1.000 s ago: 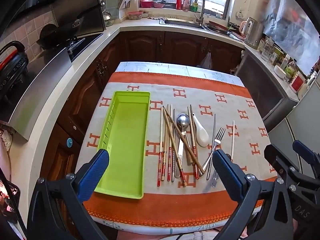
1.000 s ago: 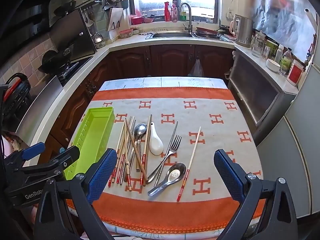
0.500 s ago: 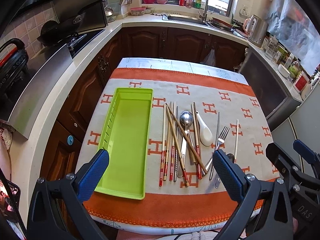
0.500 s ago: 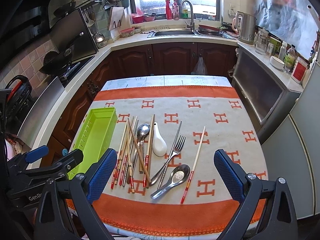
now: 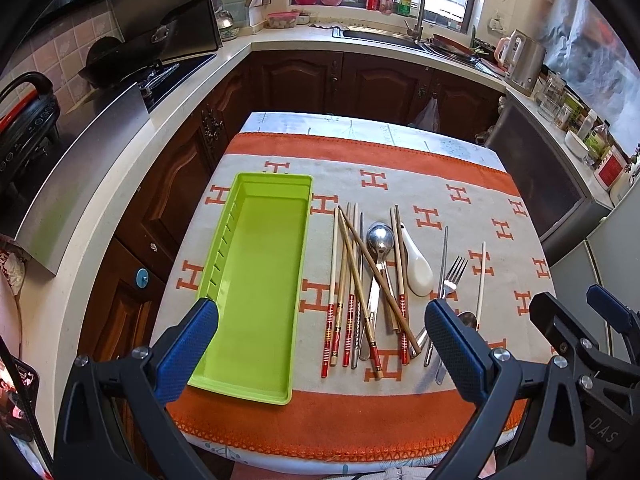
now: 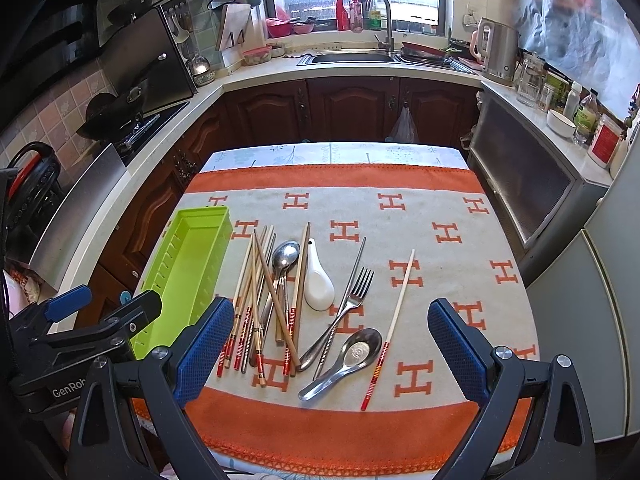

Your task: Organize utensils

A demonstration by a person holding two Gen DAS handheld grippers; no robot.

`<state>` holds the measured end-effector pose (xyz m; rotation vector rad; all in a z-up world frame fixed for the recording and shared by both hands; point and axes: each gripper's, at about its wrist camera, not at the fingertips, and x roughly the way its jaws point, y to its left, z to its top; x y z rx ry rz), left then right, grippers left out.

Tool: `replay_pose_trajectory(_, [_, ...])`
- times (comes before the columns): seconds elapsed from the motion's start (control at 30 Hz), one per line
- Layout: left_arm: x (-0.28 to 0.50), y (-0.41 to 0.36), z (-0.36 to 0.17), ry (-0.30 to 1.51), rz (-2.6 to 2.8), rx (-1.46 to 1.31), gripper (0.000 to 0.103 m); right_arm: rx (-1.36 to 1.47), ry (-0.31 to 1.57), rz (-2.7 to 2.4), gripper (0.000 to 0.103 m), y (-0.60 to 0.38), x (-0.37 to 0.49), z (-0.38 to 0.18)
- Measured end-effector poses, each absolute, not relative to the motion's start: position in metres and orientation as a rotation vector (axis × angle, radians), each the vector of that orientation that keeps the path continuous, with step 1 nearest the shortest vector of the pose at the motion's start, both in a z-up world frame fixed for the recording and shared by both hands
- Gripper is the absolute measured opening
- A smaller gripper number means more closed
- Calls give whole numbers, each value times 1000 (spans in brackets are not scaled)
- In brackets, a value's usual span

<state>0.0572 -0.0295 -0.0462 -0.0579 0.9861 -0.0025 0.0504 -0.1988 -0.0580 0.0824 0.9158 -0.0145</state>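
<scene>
Tongs, left (image 5: 320, 344) and right (image 6: 330, 344), both spread wide and empty; over the last second they've drifted closer over the surface; green tray (image 5: 256, 280) at 9 o'clock holds nothing; chopsticks (image 5: 352, 280), spoons, fork (image 6: 352, 292) lie loose beside it, so sorting hasn't started.
</scene>
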Motion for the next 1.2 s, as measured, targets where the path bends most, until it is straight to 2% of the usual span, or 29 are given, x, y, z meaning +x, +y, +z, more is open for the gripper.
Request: replay_pose_trajectory(1.2, [55, -37, -51, 1007, -20, -69, 102, 112, 925, -1, 99, -202, 52, -71])
